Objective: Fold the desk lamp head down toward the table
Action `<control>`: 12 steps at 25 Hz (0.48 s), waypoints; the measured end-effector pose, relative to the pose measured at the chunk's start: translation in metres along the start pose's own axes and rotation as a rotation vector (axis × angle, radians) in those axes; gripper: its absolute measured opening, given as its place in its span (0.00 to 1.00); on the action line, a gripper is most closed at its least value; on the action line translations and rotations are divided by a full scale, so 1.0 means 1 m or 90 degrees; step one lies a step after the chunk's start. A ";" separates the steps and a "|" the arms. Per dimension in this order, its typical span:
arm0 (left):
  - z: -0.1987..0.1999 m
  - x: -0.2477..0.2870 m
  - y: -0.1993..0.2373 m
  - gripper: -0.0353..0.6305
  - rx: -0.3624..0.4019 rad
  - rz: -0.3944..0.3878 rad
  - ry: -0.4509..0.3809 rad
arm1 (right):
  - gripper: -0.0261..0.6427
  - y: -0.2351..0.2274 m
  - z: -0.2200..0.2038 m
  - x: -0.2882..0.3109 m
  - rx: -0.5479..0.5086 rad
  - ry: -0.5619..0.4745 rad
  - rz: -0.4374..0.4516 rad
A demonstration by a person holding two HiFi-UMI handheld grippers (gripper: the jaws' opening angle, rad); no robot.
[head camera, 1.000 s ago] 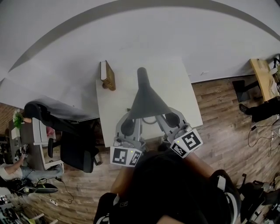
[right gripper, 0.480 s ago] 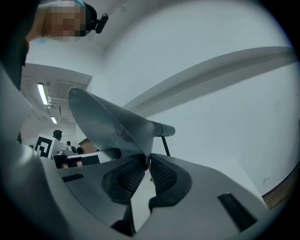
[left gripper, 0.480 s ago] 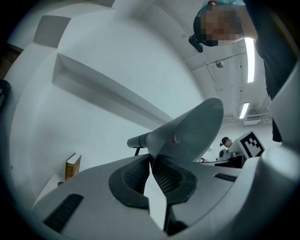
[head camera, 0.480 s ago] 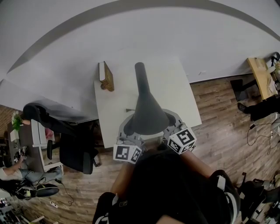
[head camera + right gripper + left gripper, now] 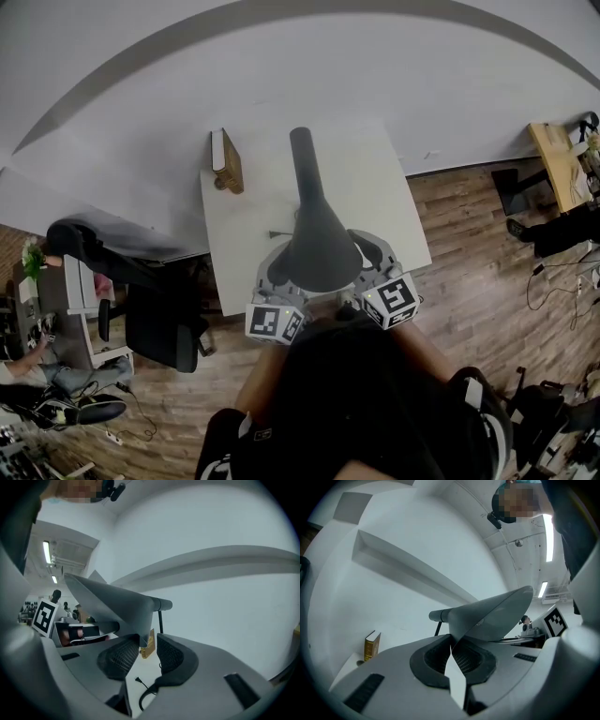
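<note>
The grey cone-shaped lamp head (image 5: 319,248) hangs over the near half of the white table (image 5: 375,178), its neck running away from me. My left gripper (image 5: 281,274) reaches under the shade's left side. In the left gripper view the left gripper (image 5: 452,651) is shut on the thin rim of the lamp head (image 5: 492,616). My right gripper (image 5: 370,258) is at the shade's right side. In the right gripper view the jaws of the right gripper (image 5: 143,651) are opening. The rim of the lamp head (image 5: 112,604) hangs between them, with a gap on its right.
A brown book (image 5: 229,161) stands at the table's far left corner. A black cable with a plug (image 5: 138,680) lies on the table under the lamp. A black office chair (image 5: 159,328) stands left of the table, and a wooden desk (image 5: 562,159) at far right.
The lamp head has tipped lower and nearer to me, and both grippers have gone down with it. They now sit mostly hidden under the shade.
</note>
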State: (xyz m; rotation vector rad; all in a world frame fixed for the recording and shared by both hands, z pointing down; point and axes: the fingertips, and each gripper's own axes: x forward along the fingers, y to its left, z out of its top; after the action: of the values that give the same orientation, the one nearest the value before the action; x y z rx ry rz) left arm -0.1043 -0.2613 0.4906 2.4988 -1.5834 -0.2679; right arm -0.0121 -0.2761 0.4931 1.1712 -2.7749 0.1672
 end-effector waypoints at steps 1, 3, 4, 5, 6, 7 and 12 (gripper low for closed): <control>-0.001 0.000 0.001 0.10 0.000 -0.001 0.000 | 0.26 -0.001 0.000 -0.003 -0.015 0.006 -0.004; 0.000 0.001 0.001 0.10 0.001 -0.001 0.000 | 0.29 -0.003 0.003 -0.012 -0.058 0.009 -0.009; 0.002 0.002 0.001 0.10 0.001 0.000 0.001 | 0.31 -0.004 0.007 -0.017 -0.090 0.008 -0.010; 0.003 0.002 0.001 0.10 0.002 0.001 0.002 | 0.32 -0.004 0.012 -0.022 -0.128 0.009 -0.010; 0.003 0.002 0.001 0.10 0.002 0.000 0.003 | 0.32 -0.003 0.016 -0.026 -0.169 0.014 -0.006; 0.003 0.002 0.001 0.10 0.003 -0.001 0.004 | 0.32 -0.001 0.020 -0.030 -0.208 0.024 0.001; 0.002 0.003 0.002 0.10 0.004 -0.005 0.005 | 0.32 0.017 0.036 -0.041 -0.327 0.067 0.064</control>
State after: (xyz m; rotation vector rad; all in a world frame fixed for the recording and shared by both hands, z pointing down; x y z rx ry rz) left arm -0.1053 -0.2647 0.4891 2.5083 -1.5741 -0.2537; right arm 0.0013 -0.2404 0.4502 0.8640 -2.5548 -0.4364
